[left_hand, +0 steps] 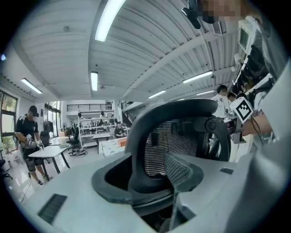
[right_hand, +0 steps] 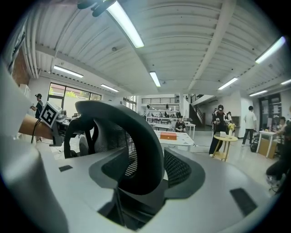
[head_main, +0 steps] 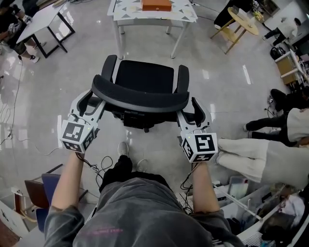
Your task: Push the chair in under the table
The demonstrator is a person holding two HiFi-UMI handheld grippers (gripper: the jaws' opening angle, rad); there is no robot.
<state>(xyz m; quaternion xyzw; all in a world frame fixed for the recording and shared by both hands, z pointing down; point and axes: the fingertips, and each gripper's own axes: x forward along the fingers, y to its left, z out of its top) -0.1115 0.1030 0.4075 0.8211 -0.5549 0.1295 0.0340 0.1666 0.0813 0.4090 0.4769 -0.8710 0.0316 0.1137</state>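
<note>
Shows the left hand-held gripper (head_main: 92, 102) and the right hand-held gripper (head_main: 190, 112), each closed tight on one end of the backrest rail (head_main: 140, 98) of the chair (head_main: 145, 76). Suggests a grip at both ends so as to drive the chair straight and check any swivel. Places the chair on the floor (head_main: 227, 96), well apart from the worktop (head_main: 186, 15) ahead, seat turned toward it, not yet under. Presents a black mesh back (left_hand: 170, 141), black seat and curved armrests (head_main: 109, 67). Notes an orange box (head_main: 156, 5) on the worktop.
</note>
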